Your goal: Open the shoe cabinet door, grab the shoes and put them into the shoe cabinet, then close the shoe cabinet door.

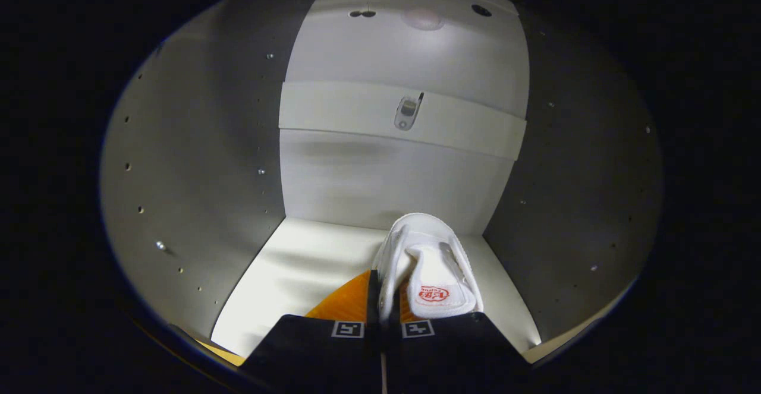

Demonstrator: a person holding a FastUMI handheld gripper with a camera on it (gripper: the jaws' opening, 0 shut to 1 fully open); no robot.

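Observation:
I am inside the shoe cabinet (196, 162), a white box with side walls, a back wall and a bottom shelf (297, 275). A white shoe (431, 263) with a red logo on its tongue points toward the back wall. My gripper (383, 305) is shut on the shoe, its two fingers pressed close together on the shoe's left side wall near the heel. The shoe hangs just above or rests on the bottom shelf; I cannot tell which. The cabinet door is out of sight behind me.
A white cross rail (357, 112) with a small metal fitting (407, 112) runs across the back wall. Both side walls carry rows of shelf-pin holes. Bare shelf lies left of the shoe.

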